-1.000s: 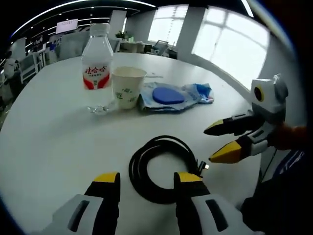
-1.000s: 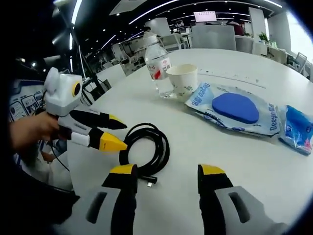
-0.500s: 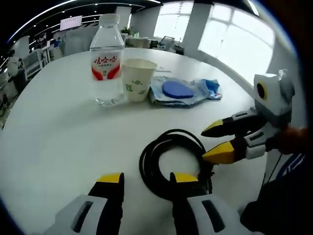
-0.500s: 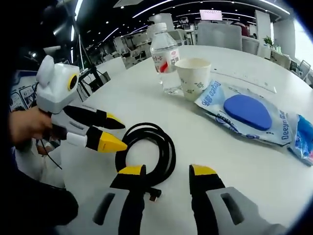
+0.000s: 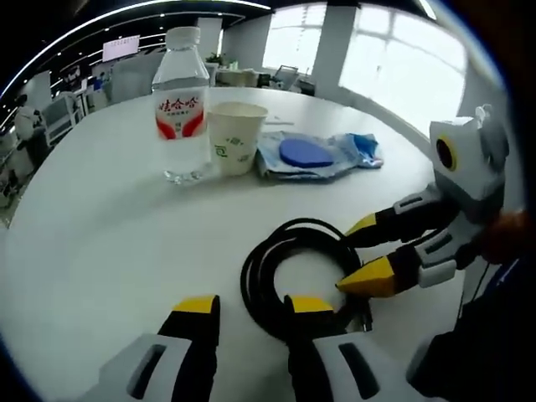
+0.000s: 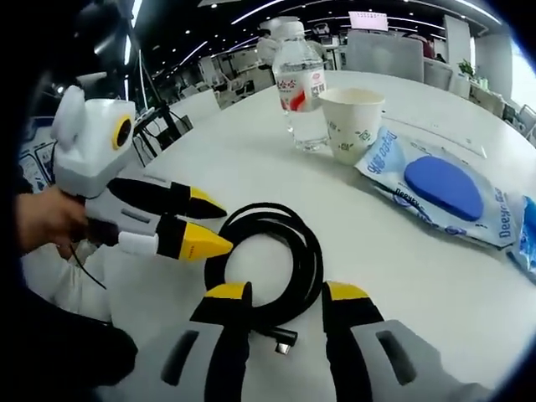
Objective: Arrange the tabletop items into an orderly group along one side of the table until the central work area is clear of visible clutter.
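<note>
A coiled black cable [image 5: 254, 280] lies on the white table [image 5: 100, 226] just ahead of my left gripper [image 5: 251, 306], which is open with the coil's near edge between its jaws. My right gripper [image 5: 358, 255] comes in from the right, open, with its tips at the coil's right rim. In the right gripper view the cable [image 6: 311, 255] sits just past my open right gripper [image 6: 286, 293], with its plug near the jaws. The left gripper [image 6: 219, 224] points at the coil from the left. Beyond stand a water bottle [image 5: 180, 117], a paper cup [image 5: 237, 138] and a blue wipes pack [image 5: 314, 155].
The bottle [image 6: 303, 88], cup [image 6: 356, 126] and wipes pack [image 6: 440, 188] form a row at the table's far side. A second blue packet [image 6: 528, 243] lies beside the wipes. A person's hand [image 6: 42, 222] holds the left gripper. Office chairs and desks stand beyond the table.
Both grippers have closed in on the cable coil. The right gripper's tips now reach the coil's rim, and both pairs of jaws stand a little narrower.
</note>
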Demonstrator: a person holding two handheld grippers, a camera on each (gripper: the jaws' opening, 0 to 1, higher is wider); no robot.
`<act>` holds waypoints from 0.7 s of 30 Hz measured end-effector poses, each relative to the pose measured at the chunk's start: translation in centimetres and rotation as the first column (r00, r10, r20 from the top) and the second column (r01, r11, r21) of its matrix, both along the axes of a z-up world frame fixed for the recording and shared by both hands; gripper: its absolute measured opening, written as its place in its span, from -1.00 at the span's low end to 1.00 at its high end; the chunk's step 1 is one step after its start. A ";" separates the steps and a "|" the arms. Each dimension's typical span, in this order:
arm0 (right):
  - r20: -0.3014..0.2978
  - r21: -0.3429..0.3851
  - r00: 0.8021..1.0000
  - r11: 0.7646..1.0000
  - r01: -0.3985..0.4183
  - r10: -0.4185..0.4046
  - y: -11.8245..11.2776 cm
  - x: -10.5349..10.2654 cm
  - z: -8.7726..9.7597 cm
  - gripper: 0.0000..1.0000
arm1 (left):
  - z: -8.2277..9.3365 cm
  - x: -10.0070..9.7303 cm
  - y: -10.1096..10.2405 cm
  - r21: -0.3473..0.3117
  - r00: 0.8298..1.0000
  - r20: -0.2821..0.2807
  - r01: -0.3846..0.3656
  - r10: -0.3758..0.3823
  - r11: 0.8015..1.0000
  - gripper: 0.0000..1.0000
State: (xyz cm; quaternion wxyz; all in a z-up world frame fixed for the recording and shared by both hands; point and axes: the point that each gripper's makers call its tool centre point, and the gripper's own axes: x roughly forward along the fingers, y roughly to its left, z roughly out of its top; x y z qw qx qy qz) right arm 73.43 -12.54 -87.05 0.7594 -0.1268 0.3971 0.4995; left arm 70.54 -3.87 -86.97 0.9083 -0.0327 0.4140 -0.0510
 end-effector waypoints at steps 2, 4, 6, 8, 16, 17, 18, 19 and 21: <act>-0.002 0.005 1.000 1.000 0.011 -0.011 0.1 0.1 -0.1 -0.44 | -0.1 0.0 -0.1 0.012 1.000 0.002 0.011 -0.011 1.000 -0.43; -0.001 0.008 1.000 1.000 0.021 -0.021 0.1 0.2 -0.2 -0.46 | -0.3 0.2 0.0 0.018 1.000 0.003 0.013 -0.013 1.000 -0.43; 0.002 0.007 1.000 1.000 0.021 -0.021 0.0 0.2 -0.2 -0.48 | -0.2 0.3 -0.1 0.025 1.000 0.005 0.015 -0.015 1.000 -0.46; 0.006 0.000 0.999 1.000 0.031 -0.031 0.0 0.3 -0.3 -0.50 | -0.3 0.4 -0.6 0.008 1.000 0.004 0.008 -0.008 1.000 -0.53; 0.029 -0.031 0.995 0.994 0.101 -0.100 -0.2 1.0 -0.5 -0.66 | -0.4 0.7 -0.9 0.041 0.999 0.012 0.050 -0.051 0.998 -0.61; 0.034 -0.034 0.994 0.994 0.104 -0.103 -0.1 1.0 -0.6 -0.66 | -0.4 0.7 -0.9 0.041 0.999 0.012 0.050 -0.051 0.998 -0.62; 0.046 -0.043 0.994 0.994 0.102 -0.100 0.0 1.0 -0.6 -0.67 | -0.4 0.8 -0.9 0.041 0.999 0.013 0.051 -0.051 0.998 -0.62; 0.046 -0.045 0.994 0.994 0.103 -0.101 0.0 1.0 -0.6 -0.67 | -0.5 0.8 -0.9 0.042 0.999 0.014 0.050 -0.051 0.998 -0.63; 0.043 -0.048 0.993 0.993 0.110 -0.108 0.0 1.1 -0.6 -0.68 | -0.5 0.8 -0.9 0.041 0.999 0.015 0.049 -0.049 0.998 -0.65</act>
